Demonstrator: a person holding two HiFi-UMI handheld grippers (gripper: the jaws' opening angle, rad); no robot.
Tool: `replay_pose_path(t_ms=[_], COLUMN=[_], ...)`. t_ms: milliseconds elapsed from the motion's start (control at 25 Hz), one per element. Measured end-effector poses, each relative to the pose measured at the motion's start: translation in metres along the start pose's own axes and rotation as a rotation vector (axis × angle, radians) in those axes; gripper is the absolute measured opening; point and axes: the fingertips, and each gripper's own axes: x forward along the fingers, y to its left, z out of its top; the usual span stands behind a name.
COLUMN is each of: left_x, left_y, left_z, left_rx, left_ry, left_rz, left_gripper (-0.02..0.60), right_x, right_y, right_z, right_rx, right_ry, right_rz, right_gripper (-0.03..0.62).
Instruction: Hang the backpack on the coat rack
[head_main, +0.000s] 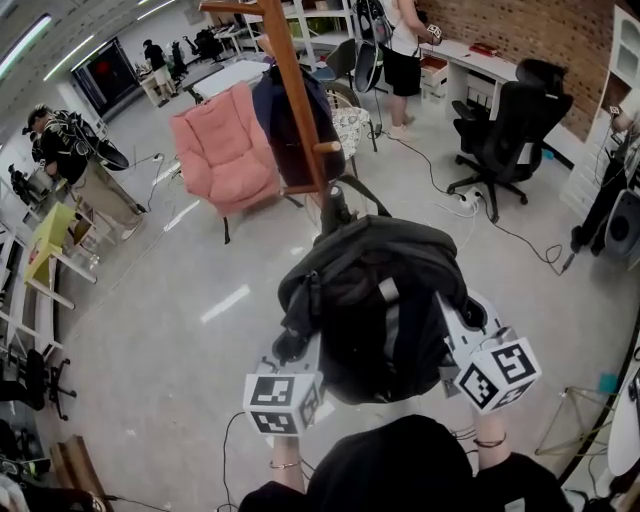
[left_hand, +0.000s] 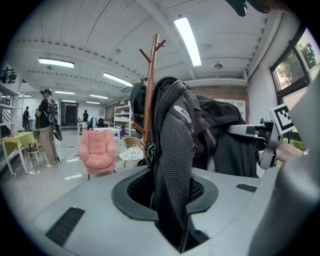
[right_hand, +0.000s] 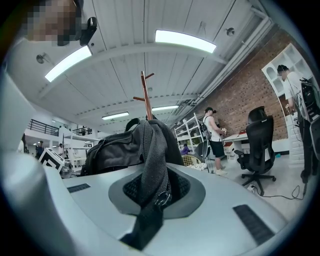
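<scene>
Left tongs (left_hand: 170, 200) are seen clamped on a mesh shoulder strap (left_hand: 172, 145), with the jaws only partly closed around its padding. Right tongs (right_hand: 152, 195) are clamped nearly together on the second strap (right_hand: 149, 150), close to its buckle. Between the two, the backpack (head_main: 380, 300) is held clear of the floor, just short of the coat rack (head_main: 295, 90). Both grips are on soft webbing alone, so a strap could be dragged through the pads by the weight of the bag, most likely on the thinner right side. A swing of the load into the pole could rock the rack. The nearest short peg (head_main: 325, 147) is bare, but a dark garment (head_main: 285, 120) is already hung higher up and might be knocked loose. With both tongs occupied, the carry loop (head_main: 365, 190) may prove awkward to guide over a peg. Cables are noted on the floor ahead. The backpack is the only container; whether it is zipped cannot be told, and no contents are visible.
</scene>
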Motion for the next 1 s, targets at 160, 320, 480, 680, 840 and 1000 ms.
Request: replay_pose_path(t_ms=[160,320,480,680,840,1000], left_x=[0.016,0.031,0.047,0.064,0.072,0.084], left_y=[0.002,0.011,0.016,0.022,0.031,0.036], left_z=[0.008,0.020,0.029,0.041,0.048,0.048], left_rx=[-0.008,-0.017,-0.020,-0.045,-0.056,-0.077], left_ry=[0.001,-0.006,-0.010,-0.011,-0.005,0.015], left_rz=[0.010,0.034,0.059,0.093,0.115,0.134], left_gripper=[0.106,0.106,0.106,0.106,0.106,0.106], right_x=[0.018,0.040,0.060,0.086,0.106,0.125], right_y=[-0.013,-0.022,-0.034,-0.047,-0.050,-0.058], right_z=[0.007,0.014,0.019,0.028,0.032,0.029], right_rx=[0.001,0.005,0.008,0.006,0.013,0.020], right_ry=[0.005,0.010,0.013,0.029,0.055,0.089], right_rz=[0.019,0.046,0.078,0.122,0.146,0.180], right_gripper=[0.040,0.040,0.040,0.040,0.040,0.039])
